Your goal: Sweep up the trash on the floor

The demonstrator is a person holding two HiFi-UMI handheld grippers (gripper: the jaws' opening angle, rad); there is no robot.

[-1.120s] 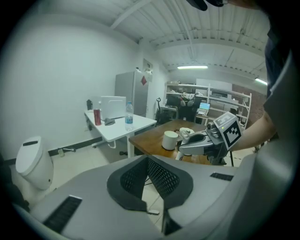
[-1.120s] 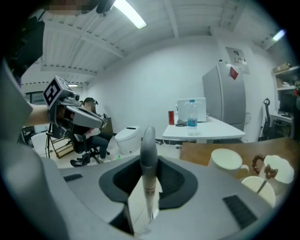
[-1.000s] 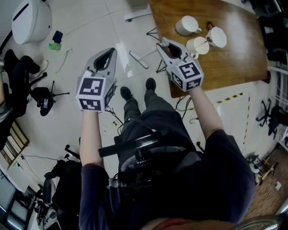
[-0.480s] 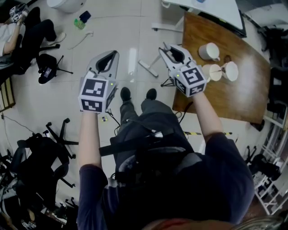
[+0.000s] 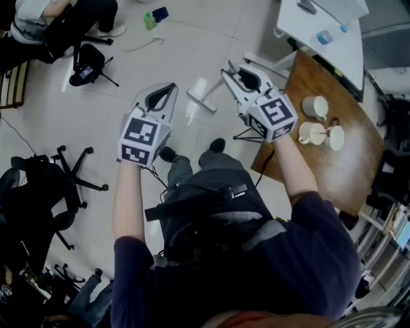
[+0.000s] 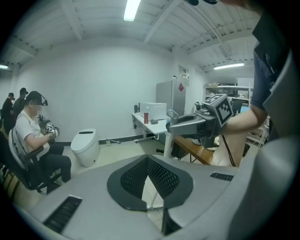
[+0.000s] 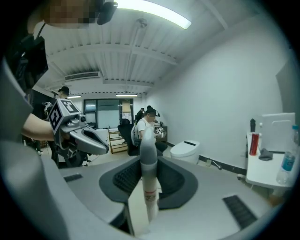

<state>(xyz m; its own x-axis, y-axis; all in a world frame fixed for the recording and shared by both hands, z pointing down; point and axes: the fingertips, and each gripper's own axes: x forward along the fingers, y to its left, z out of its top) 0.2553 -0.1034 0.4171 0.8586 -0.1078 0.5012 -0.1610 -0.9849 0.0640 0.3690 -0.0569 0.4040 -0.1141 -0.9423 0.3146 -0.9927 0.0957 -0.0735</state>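
My right gripper (image 5: 238, 72) (image 7: 148, 190) is shut on a slim upright handle (image 7: 149, 161), white with a grey top. In the head view a white bar-shaped head (image 5: 201, 101) lies on the pale floor just below and left of that gripper; the handle's run down to it is hard to make out. My left gripper (image 5: 161, 96) (image 6: 154, 190) is shut with nothing in it, held level beside the right one. A small green and dark blue bit of litter (image 5: 154, 15) and a thin white piece (image 5: 143, 44) lie on the floor far ahead.
A wooden table (image 5: 333, 173) with white cups (image 5: 314, 106) stands at the right, a white desk (image 5: 320, 29) beyond it. Office chairs (image 5: 67, 186) and a small stand (image 5: 90, 64) crowd the left. A person (image 6: 33, 136) sits at far left near a white bin (image 6: 86, 146).
The whole view has swung: the table has slid right, the chairs and seated person have come in at left. Both grippers moved along with the turn, grips unchanged.
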